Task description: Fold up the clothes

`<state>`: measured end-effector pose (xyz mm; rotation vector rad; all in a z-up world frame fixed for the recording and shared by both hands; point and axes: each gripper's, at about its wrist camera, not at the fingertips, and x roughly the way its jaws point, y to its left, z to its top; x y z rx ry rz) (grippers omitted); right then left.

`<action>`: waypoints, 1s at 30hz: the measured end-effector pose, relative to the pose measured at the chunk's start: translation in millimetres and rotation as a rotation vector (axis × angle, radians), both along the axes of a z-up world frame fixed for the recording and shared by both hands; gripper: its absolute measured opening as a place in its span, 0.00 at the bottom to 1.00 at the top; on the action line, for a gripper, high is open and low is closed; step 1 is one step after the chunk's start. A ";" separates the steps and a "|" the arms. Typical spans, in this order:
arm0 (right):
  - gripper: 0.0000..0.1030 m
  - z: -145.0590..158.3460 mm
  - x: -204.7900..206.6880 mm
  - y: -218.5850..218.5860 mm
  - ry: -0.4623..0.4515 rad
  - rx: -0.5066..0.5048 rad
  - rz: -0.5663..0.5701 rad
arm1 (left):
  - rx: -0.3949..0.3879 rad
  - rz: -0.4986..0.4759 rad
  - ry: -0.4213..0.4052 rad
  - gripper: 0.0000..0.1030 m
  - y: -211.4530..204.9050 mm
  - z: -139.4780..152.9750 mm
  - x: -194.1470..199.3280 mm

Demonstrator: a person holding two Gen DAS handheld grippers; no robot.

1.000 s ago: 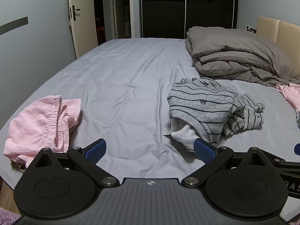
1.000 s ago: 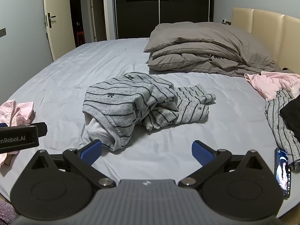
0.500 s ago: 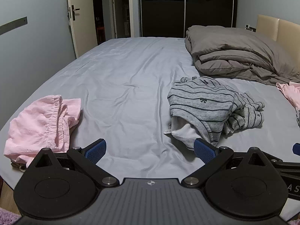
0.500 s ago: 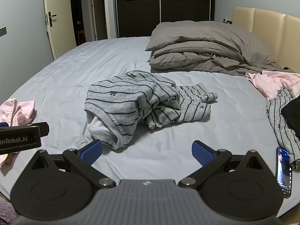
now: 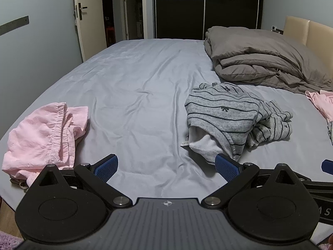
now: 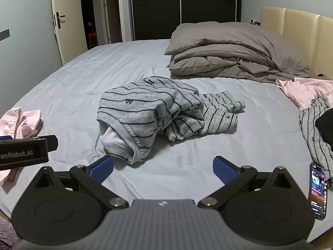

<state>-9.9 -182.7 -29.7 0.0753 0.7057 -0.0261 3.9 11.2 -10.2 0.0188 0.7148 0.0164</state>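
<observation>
Bedroom surroundings, away from the laundry

A grey duvet [image 6: 233,56] lies folded by the beige headboard [image 6: 301,29] on the bed [image 5: 135,95]; a lit phone [image 6: 318,189] rests at its edge, a door [image 5: 87,20] stands open beside dark wardrobes [image 6: 183,8].

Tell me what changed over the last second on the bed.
Both open grippers eased slightly forward toward the crumpled grey striped garment, which now sits a little larger and lower in each view. Neither the left gripper nor the right gripper took hold of anything. The garment, the pink clothes and the phone lie unmoved.
</observation>
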 end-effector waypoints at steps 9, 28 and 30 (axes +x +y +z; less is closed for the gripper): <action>1.00 -11.8 2.9 -6.4 -0.049 0.007 0.007 | -0.041 -0.036 0.030 0.99 1.9 -18.3 4.1; 0.72 -64.4 53.7 7.0 0.007 0.046 0.081 | 0.010 -0.053 0.031 0.69 -2.0 -56.3 47.7; 0.69 -68.8 62.1 10.1 0.014 0.046 0.092 | 0.005 -0.053 0.047 0.68 -1.7 -60.6 53.4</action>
